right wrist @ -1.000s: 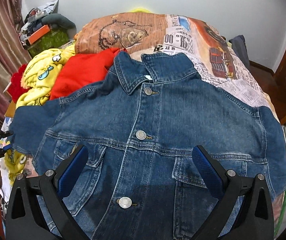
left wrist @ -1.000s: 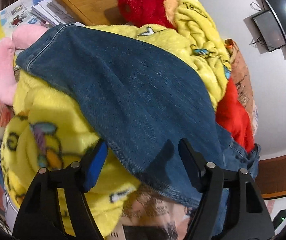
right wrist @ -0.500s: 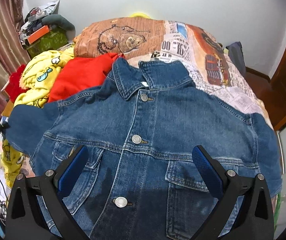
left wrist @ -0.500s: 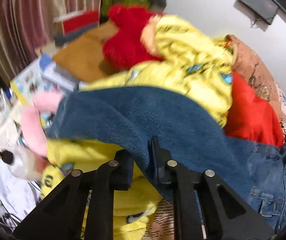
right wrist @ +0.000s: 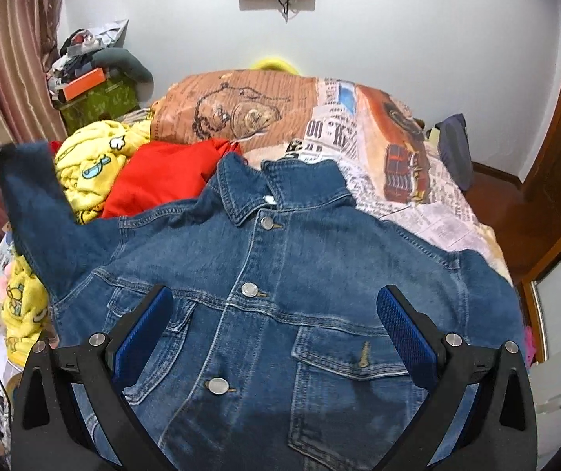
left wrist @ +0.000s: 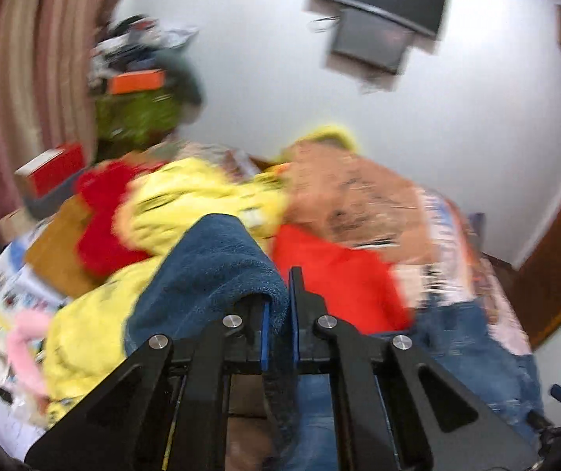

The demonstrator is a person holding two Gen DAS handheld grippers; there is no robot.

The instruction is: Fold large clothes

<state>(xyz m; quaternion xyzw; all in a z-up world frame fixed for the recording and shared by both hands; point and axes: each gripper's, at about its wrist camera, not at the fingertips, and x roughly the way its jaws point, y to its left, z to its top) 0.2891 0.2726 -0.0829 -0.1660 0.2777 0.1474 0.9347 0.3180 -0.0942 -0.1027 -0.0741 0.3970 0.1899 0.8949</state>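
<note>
**Left sleeve pinched and lifted off the pile**

Since the earlier frame the left gripper has shut on the sleeve of the denim jacket and raised it; a second ago its jaws stood wide over the flat sleeve. The right gripper has barely shifted, jaws wide and empty above the chest pockets. The jacket lies front-up, buttoned, on the printed bedspread. Only the right wrist view shows the sleeve held up at far left, above the yellow blanket and red cloth. The blurred left wrist view alone shows denim clamped between the pads.
</note>
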